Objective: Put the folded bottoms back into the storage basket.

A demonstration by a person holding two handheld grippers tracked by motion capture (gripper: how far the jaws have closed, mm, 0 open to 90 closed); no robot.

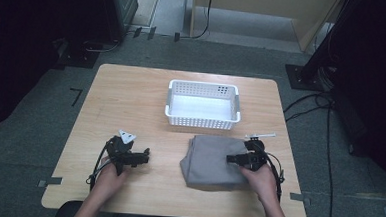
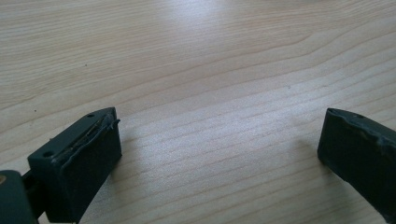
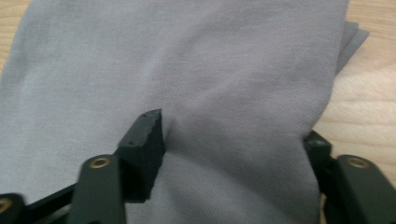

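Observation:
A folded grey cloth [image 1: 208,162] lies on the wooden table [image 1: 131,100] at the front right. My right gripper [image 1: 230,159] sits at the cloth's right side, pointing left. In the right gripper view the cloth [image 3: 196,60] bulges between the jaws of the right gripper [image 3: 232,127]. One jaw rests on top of the fabric and the other is partly hidden at its edge. The jaws stand wide apart. My left gripper [image 1: 146,153] rests at the front left, open over bare wood [image 2: 210,56], with nothing between the jaws of the left gripper [image 2: 219,116].
A white perforated plastic basket [image 1: 200,122] stands at the table's middle back, just beyond the cloth, with nothing in it. Cables run over the floor to the right of the table. Dark equipment stands at both sides.

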